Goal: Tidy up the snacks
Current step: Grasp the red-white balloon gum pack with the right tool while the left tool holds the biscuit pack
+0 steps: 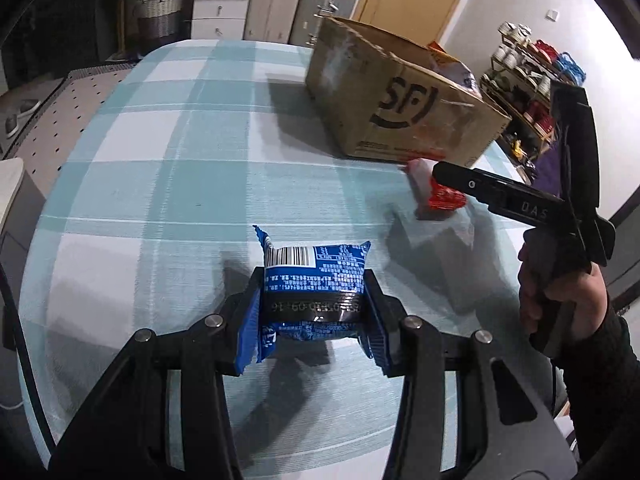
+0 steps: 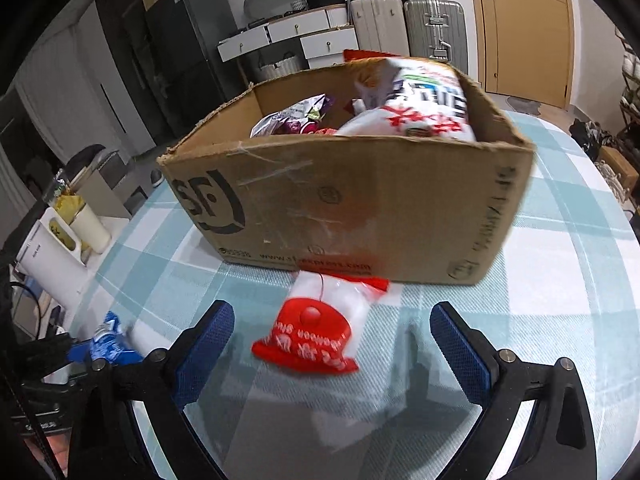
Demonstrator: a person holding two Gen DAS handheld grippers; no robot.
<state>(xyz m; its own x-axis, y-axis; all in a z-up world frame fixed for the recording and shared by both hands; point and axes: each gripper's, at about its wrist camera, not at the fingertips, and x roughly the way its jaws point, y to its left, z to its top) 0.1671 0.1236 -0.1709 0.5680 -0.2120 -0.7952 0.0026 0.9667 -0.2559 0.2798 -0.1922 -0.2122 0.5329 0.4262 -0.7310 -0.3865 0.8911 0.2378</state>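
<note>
Red-white snack packet (image 2: 320, 332) just ahead, between your spread right gripper (image 2: 332, 344) pads: closing early risks pinching only film. Left gripper (image 1: 314, 300) clamps blue snack pack (image 1: 314, 280); squeezing risks crushing.

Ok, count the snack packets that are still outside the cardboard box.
2. A blue foil snack packet is clamped in the left gripper. A red-and-white plastic packet lies on the checked tablecloth beside the brown cardboard box, before the open right gripper. Others may be hidden.
</note>
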